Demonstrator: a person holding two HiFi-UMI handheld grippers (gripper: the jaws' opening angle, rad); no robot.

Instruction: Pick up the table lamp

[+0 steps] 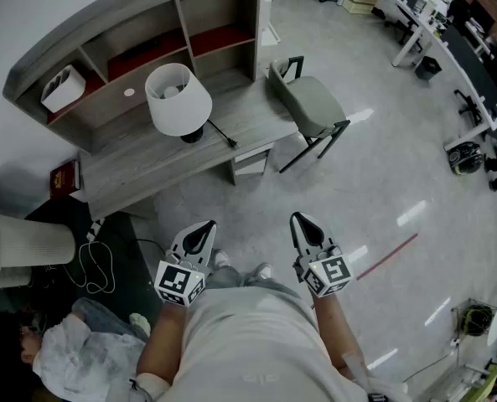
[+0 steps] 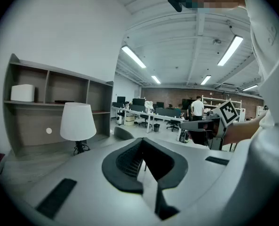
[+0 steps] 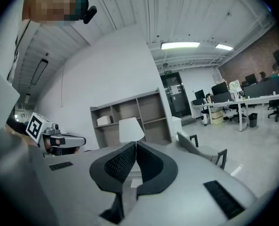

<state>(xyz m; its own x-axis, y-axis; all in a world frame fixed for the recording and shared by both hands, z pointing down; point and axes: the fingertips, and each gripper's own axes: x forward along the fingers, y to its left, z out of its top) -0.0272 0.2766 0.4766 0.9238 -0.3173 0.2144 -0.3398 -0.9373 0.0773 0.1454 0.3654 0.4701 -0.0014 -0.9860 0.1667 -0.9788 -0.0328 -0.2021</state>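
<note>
The jaws of the left gripper [image 2: 141, 141] are pressed together with nothing between them, and the jaws of the right gripper [image 3: 135, 144] also meet at their tips and pinch nothing. In the head view the left gripper [image 1: 204, 227] and the right gripper [image 1: 302, 222] are held side by side in front of the person's body, above the pale floor [image 1: 374, 166], each pointing toward the furniture ahead and only slightly downward.

The table lamp [image 1: 178, 99] stands upright on the grey worktop [image 1: 147, 164], well apart from both grippers. It has a white conical shade and a dark base, and a black cord [image 1: 223, 134] runs from the base across the worktop toward its front edge. Behind the lamp rises an open shelf unit [image 1: 147, 23] with several compartments; a white box [image 1: 64, 89] sits in the leftmost one. A dark red book [image 1: 65, 177] lies at the left end of the worktop. A grey chair [image 1: 311, 107] with a black frame stands just beside the right end of the worktop.

In the left gripper view the table lamp [image 2: 77, 121] shows to the left of the jaws, in front of the shelf unit [image 2: 50, 102]. In the right gripper view the lamp's shade [image 3: 131, 129] shows directly above the jaw tips, with the chair [image 3: 200, 150] off to the right. Rows of office desks [image 2: 148, 116] fill the far room, where a person [image 2: 197, 108] stands.
</note>
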